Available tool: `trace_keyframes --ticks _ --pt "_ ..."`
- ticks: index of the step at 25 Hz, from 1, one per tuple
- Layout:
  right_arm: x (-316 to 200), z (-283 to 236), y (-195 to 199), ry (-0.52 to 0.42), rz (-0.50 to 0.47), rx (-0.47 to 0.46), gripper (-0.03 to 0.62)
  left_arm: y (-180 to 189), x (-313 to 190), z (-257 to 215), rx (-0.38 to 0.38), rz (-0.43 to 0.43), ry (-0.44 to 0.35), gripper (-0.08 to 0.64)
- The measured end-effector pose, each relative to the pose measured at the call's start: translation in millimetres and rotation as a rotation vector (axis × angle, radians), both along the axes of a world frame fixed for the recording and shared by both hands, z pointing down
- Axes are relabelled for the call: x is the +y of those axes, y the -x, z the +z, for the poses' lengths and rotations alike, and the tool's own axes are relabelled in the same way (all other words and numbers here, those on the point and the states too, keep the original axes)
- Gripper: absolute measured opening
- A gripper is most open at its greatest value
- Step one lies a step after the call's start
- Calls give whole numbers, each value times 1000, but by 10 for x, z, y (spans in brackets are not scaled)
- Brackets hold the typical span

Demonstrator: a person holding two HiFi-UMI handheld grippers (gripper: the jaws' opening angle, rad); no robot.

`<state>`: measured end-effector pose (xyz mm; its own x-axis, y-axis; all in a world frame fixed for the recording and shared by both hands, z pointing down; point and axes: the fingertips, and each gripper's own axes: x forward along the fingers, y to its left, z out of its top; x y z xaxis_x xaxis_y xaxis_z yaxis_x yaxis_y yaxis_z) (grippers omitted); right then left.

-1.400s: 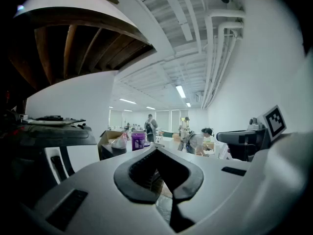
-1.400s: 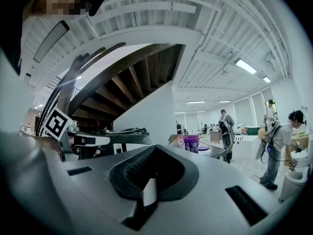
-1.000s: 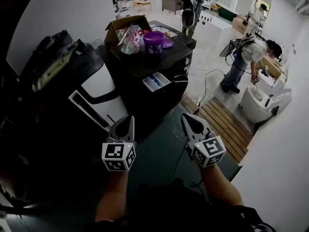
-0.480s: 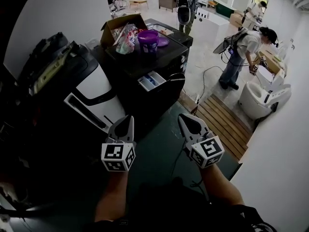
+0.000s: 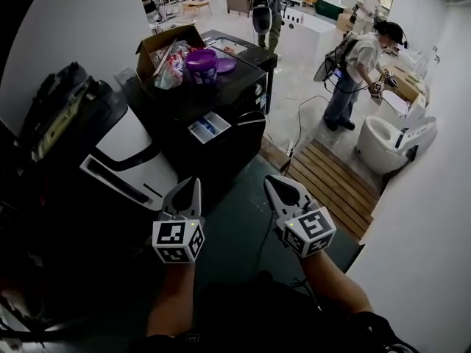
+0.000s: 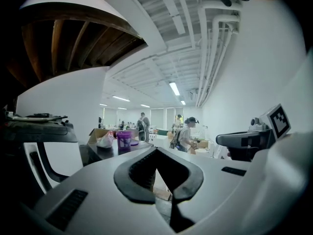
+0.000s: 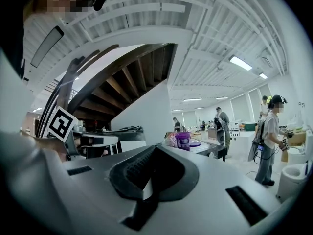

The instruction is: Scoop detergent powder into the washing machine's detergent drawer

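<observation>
The black washing machine (image 5: 234, 98) stands ahead of me, with its white detergent drawer (image 5: 209, 126) pulled out at the front. On its top sit a purple detergent tub (image 5: 202, 63), open, and a purple lid (image 5: 226, 65) beside it. My left gripper (image 5: 189, 186) and right gripper (image 5: 274, 183) hover side by side, low and well short of the machine. Both are shut and hold nothing. The tub (image 6: 123, 140) shows far beyond the left gripper (image 6: 157, 151), and the same tub (image 7: 183, 140) far beyond the right gripper (image 7: 155, 149).
A cardboard box (image 5: 157, 44) with a plastic bag stands on the machine's left end. A black and white appliance (image 5: 118, 149) sits to the machine's left. A slatted wooden pallet (image 5: 335, 186) lies at the right. People (image 5: 353, 72) stand further back among white machines.
The washing machine and the things on it have slid left and slightly up in the head view. Both grippers keep about the same place, still shut.
</observation>
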<state>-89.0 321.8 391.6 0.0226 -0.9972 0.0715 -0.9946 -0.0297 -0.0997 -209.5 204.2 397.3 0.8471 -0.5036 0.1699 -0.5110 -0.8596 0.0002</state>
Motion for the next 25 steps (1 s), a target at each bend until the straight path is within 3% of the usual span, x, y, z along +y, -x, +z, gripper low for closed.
trace_keyframes --ticks 7,13,25 --pt "144 72 -241 9 4 -10 8 -250 92 25 -8 -12 -1 2" --pt "-40 166 -358 24 -8 -25 8 -389 -26 83 -18 -10 4 2" --pt "-1383 308 -889 83 -20 -7 8 -898 -1345 178 7 -16 7 2"
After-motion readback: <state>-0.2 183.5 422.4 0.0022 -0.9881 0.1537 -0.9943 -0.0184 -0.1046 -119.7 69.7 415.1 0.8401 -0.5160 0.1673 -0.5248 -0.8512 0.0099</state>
